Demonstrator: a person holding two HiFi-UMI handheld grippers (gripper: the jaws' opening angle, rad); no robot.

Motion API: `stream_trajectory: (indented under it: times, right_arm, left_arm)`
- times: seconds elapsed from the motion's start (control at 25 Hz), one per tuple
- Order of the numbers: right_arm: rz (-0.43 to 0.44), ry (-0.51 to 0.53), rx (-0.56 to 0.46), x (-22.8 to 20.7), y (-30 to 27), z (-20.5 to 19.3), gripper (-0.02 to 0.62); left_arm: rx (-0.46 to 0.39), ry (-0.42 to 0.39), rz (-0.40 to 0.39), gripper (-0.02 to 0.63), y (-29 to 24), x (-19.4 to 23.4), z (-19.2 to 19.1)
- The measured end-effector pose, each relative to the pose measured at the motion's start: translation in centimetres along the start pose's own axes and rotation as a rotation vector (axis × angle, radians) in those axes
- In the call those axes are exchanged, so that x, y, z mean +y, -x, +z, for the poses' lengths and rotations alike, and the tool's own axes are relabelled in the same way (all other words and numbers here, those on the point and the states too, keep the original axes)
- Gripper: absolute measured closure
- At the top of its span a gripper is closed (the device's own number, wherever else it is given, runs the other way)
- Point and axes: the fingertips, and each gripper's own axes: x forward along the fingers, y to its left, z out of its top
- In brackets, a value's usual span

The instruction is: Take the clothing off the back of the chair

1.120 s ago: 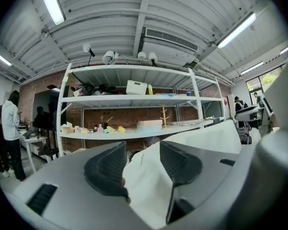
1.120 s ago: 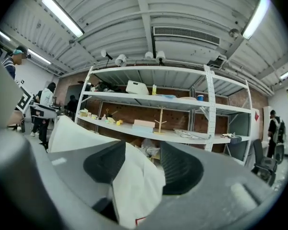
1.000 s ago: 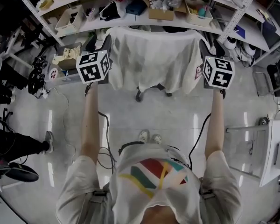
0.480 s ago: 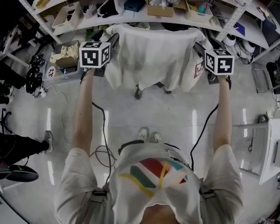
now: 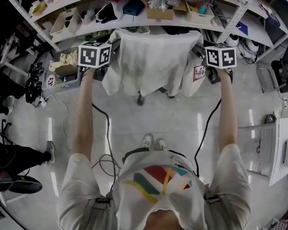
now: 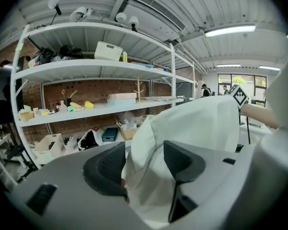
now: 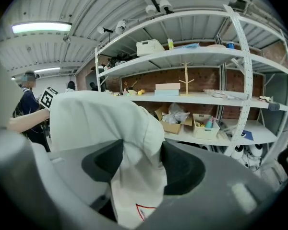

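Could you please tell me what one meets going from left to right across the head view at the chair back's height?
Box → left gripper → shirt → right gripper. Left fingers have just opened further with the shirt between them; right fingers have just closed further on it.

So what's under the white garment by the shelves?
Below the hem of the white garment, only the wheeled base of a chair shows. The chair back it hangs over is fully covered and cannot be seen.

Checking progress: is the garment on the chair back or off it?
On: the white garment hangs draped over the top of the chair, only its wheeled base showing below the hem.
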Motion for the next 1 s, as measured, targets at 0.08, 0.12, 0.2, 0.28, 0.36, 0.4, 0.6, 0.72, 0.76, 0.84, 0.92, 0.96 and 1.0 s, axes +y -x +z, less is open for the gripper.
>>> stream_trajectory:
  times: [0.08,0.12,0.2,0.28,0.36,0.4,0.6,0.72,0.76,0.84,0.92,0.96,1.0]
  right_arm:
    - [0.006,-0.009,0.018,0.2,-0.3,-0.4,0.39]
    - [0.006,-0.004,0.022,0.3,-0.3,-0.5,0.417]
    - [-0.011,0.012,0.022,0.2,-0.1,-0.4,0.471]
    - [-0.046,0.012,0.011,-0.2,0.2,-0.4,0.519]
    - [-0.08,0.002,-0.005,-0.7,0.3,-0.4,0.55]
    - [-0.101,0.005,-0.009,-0.9,0.5,-0.5,0.558]
    - [-0.169,0.054,0.0,-0.9,0.6,-0.2,0.569]
    - [-0.201,0.054,0.004,-1.0,0.7,-0.2,0.571]
    - [-0.207,0.053,0.003,-0.9,0.7,-0.2,0.572]
    - [-0.23,0.062,0.003,-0.9,0.8,-0.3,0.572]
    - [-0.258,0.083,0.004,-0.9,1.0,-0.3,0.572]
    - [-0.266,0.094,0.004,-0.9,1.0,-0.2,0.574]
    - [-0.273,0.103,0.004,-0.9,1.1,-0.2,0.574]
  left_arm:
    - [0.022,0.015,-0.008,0.375,-0.1,0.0,-0.3]
    - [0.036,0.015,-0.005,0.414,-0.2,-0.1,-0.5]
    - [0.066,-0.011,0.018,0.498,-0.6,-0.3,-0.9]
    - [0.09,-0.047,0.04,0.559,-0.8,-0.5,-1.1]
    - [0.109,-0.078,0.056,0.57,-0.9,-0.6,-1.3]
    - [0.113,-0.086,0.061,0.573,-0.9,-0.6,-1.3]
    - [0.096,-0.074,0.115,0.58,-0.1,-0.2,-1.2]
    - [0.093,-0.07,0.168,0.582,0.2,0.1,-1.1]
    - [0.092,-0.066,0.183,0.583,0.3,0.1,-1.1]
    - [0.089,-0.056,0.205,0.584,0.5,0.2,-1.1]
    - [0.086,-0.053,0.219,0.586,0.7,0.3,-1.1]
    - [0.083,-0.055,0.226,0.585,0.8,0.4,-1.1]
    - [0.081,-0.055,0.232,0.586,1.0,0.5,-1.1]
